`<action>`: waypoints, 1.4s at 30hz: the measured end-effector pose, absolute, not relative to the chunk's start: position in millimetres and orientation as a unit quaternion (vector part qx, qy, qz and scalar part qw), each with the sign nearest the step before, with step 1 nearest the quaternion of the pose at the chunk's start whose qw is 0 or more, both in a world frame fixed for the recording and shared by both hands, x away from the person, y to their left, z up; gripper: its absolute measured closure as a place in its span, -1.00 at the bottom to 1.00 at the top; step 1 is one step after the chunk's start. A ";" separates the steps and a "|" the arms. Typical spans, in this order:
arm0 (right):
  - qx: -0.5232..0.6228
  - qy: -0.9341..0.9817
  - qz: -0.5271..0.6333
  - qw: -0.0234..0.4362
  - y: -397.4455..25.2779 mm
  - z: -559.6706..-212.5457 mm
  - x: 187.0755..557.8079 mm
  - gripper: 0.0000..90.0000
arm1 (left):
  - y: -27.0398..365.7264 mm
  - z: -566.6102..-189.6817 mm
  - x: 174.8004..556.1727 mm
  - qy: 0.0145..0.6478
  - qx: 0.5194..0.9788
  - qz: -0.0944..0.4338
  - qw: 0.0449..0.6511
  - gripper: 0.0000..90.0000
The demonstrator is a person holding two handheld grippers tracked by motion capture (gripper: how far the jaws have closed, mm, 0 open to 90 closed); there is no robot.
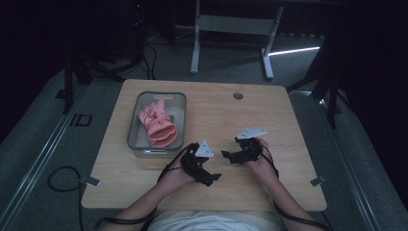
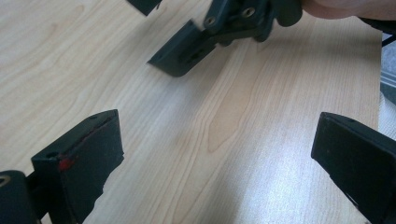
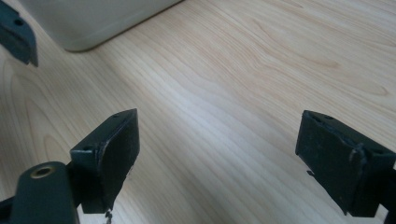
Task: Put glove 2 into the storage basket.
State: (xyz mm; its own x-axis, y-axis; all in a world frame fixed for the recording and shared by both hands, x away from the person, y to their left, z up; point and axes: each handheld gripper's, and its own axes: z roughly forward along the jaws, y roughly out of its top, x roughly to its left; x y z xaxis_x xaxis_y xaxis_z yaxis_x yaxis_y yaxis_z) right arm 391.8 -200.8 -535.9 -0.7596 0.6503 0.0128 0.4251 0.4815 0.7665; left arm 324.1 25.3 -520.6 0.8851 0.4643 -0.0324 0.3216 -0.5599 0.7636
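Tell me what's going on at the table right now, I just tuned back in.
A person sits at the wooden table with a gripper in each hand. The left gripper and the right gripper are both open and hold nothing, low over bare wood near the front edge, tips pointing toward each other. To the left, a grey bin holds a pink glove, which neither gripper is touching.

Bare table right of grey bin

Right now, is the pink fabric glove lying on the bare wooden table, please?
No, the pink fabric glove lies inside the grey plastic bin.
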 end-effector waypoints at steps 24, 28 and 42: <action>0.347 0.835 0.394 0.164 -237.6 -558.7 372.0 -0.70 | 33.9 -548.2 319.3 0.235 0.880 0.095 0.402 -0.96; 0.353 0.832 0.394 0.166 -242.3 -559.5 371.2 -0.70 | 37.7 -551.9 317.6 0.233 0.877 0.101 0.408 -0.96; 0.365 0.820 0.407 0.171 -256.7 -561.6 369.9 -0.70 | 42.7 -560.6 311.8 0.226 0.880 0.126 0.397 -0.96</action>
State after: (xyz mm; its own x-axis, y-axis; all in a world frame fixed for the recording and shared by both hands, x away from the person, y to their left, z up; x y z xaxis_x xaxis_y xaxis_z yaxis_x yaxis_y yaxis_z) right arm 369.9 -256.7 -561.6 -0.6757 0.7370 0.0168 0.4592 0.4029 0.7917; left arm 311.8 42.7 -560.6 0.8654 0.4992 0.0427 0.2982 -0.5817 0.7568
